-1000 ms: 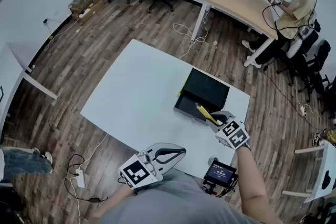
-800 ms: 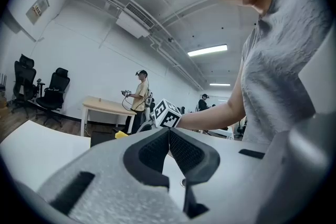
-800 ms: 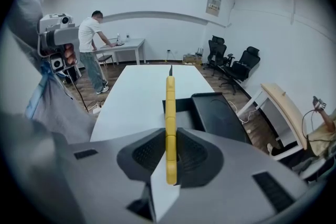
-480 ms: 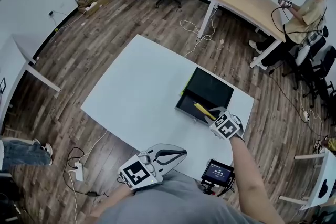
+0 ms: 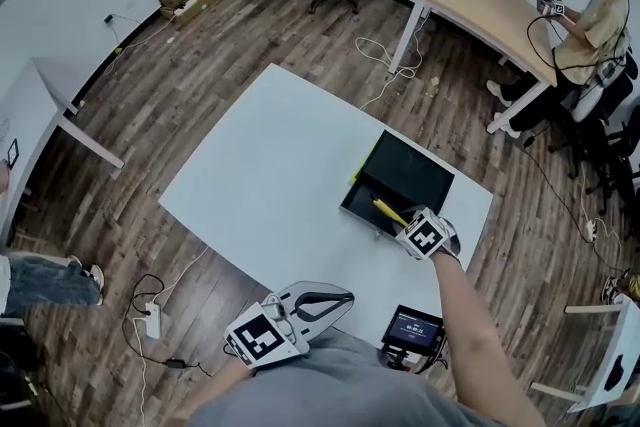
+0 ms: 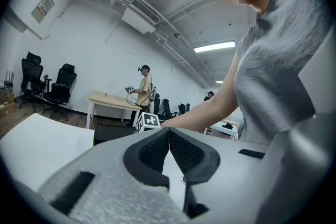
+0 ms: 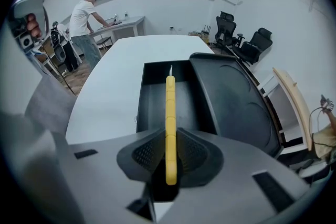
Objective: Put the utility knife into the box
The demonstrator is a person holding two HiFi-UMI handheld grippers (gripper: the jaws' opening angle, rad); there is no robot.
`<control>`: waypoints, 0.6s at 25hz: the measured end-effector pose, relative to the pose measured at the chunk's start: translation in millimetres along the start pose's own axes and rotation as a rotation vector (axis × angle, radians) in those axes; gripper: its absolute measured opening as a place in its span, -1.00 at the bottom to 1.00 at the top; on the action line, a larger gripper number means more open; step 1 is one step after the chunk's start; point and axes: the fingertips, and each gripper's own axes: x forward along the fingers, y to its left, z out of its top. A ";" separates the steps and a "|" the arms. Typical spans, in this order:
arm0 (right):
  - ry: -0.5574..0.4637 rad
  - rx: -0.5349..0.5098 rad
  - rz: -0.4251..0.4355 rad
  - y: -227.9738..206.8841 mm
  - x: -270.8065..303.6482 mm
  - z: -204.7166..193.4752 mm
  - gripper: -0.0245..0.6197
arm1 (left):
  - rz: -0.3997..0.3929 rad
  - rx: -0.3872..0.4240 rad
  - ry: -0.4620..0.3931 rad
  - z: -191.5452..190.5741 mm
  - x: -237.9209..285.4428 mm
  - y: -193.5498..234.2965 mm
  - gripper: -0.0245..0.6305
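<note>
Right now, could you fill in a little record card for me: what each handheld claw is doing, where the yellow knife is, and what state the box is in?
right gripper: shut on the utility knife, pointing steeply down
utility knife: yellow, tip aimed into the box, not released
box: black, open, with its lid laid back to one side
left gripper: jaws together, nothing between them, held near the person's body
table: white, bears the box

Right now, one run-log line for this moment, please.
right gripper: shut on utility knife | utility knife: pointed into open box | left gripper: shut, empty
</note>
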 end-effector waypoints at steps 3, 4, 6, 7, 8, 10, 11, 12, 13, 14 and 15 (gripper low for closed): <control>0.025 -0.002 0.028 2.9 9.1 -0.2 -0.68 | 0.011 -0.009 0.005 -2.5 -0.9 1.3 -0.87; 0.027 -0.011 0.032 1.9 14.2 -0.7 -0.68 | 0.016 -0.012 0.007 -3.1 -1.5 2.1 -0.87; 0.039 -0.029 0.037 0.8 21.1 -1.2 -0.68 | 0.023 -0.018 0.009 -4.6 -2.6 3.4 -0.87; 0.050 -0.029 0.042 2.2 21.3 -1.0 -0.68 | 0.026 -0.020 0.010 -5.4 -2.7 3.7 -0.87; 0.063 -0.026 0.049 3.9 21.3 -1.7 -0.68 | 0.028 -0.022 0.011 -6.1 -2.3 3.7 -0.87; 0.085 -0.027 0.060 6.2 23.8 -4.3 -0.68 | 0.031 -0.026 0.014 -7.3 -1.2 3.8 -0.87; 0.091 -0.032 0.063 7.1 25.5 -4.7 -0.68 | 0.032 -0.028 0.014 -7.9 -1.0 4.1 -0.87; 0.093 -0.036 0.063 7.9 27.1 -4.5 -0.68 | 0.033 -0.029 0.015 -8.5 -1.0 4.3 -0.87; 0.095 -0.041 0.060 8.2 28.4 -4.1 -0.68 | 0.033 -0.030 0.016 -9.1 -0.9 4.6 -0.87; 0.098 -0.047 0.054 7.9 29.5 -4.0 -0.68 | 0.033 -0.030 0.017 -9.8 -0.8 4.8 -0.87; 0.104 -0.055 0.044 7.1 30.4 -4.4 -0.68 | 0.033 -0.030 0.018 -10.4 -0.6 4.9 -0.87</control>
